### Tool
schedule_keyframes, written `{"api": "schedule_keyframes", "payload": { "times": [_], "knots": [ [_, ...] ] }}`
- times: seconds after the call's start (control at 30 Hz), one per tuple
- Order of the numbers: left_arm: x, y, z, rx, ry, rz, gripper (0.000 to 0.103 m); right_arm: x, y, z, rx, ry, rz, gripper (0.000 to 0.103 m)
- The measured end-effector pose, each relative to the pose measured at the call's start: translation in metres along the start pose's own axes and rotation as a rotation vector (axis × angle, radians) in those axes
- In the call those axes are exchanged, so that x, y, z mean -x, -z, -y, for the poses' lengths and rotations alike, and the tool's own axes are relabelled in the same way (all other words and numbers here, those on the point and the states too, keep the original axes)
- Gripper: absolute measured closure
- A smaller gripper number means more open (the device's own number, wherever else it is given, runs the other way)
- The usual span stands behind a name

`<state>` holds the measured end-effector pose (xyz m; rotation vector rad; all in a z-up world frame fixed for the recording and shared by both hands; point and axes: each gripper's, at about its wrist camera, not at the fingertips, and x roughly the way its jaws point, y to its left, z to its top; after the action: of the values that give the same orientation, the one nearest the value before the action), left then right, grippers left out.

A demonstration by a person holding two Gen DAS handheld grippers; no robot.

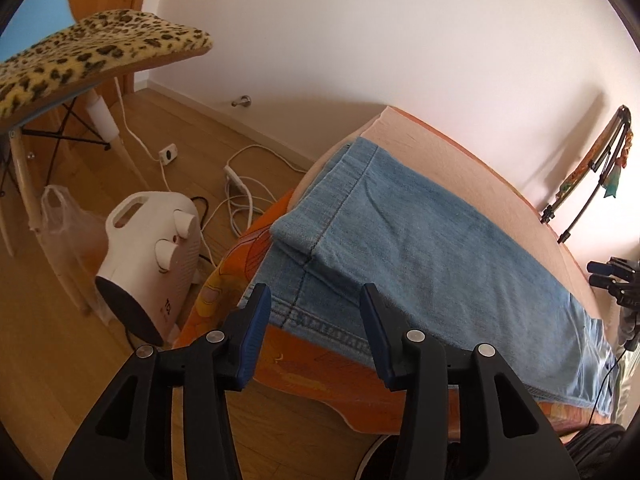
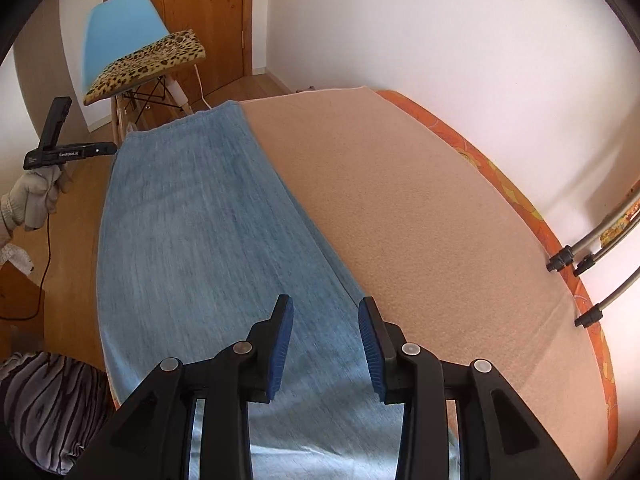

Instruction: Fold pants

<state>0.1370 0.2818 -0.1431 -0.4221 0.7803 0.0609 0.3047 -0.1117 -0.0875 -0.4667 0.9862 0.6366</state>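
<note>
The pants (image 1: 420, 248), a pair of light blue jeans, are lying stretched lengthwise along the near edge of a bed covered by a peach blanket (image 2: 420, 208), with an orange patterned sheet (image 1: 304, 364) showing beneath them at the bed's edge. In the left wrist view, a leg end is lying doubled back over the layer beneath, its hem and seam showing at the left end of the garment. The left gripper (image 1: 316, 320) is hovering just off the near side of the bed at that end, its blue-padded fingers (image 1: 252, 340) standing apart and holding nothing; the pads are showing against the denim and sheet edge, but I cannot tell whether they are touching the cloth. The right gripper (image 2: 326, 340) is hanging over the other end of the jeans, its jaws likewise spread wide with only denim showing between them and nothing clamped. In the right wrist view, a gloved hand (image 2: 32, 200) is holding the other tool at the far left, beside the bed. On the wooden floor to the left, a white fan heater (image 1: 148, 256) is sitting near the bed corner, with white cables (image 1: 236, 188) trailing behind it, and a chair with a leopard-print cushion (image 1: 92, 52) is standing further off.
</note>
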Motion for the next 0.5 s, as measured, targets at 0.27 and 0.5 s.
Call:
{"api": "schedule_keyframes", "payload": {
  "times": [0.27,0.5],
  "knots": [
    [-0.001,-0.015,-0.019,0.107,0.108,0.020,0.058,-0.025,-0.074,-0.091,0.119,-0.166,0.050,0.067],
    [-0.031,-0.034,-0.025,0.100,0.139,-0.066,0.061,-0.051,-0.091,-0.161,0.213,-0.274,0.013,0.058]
  ]
}}
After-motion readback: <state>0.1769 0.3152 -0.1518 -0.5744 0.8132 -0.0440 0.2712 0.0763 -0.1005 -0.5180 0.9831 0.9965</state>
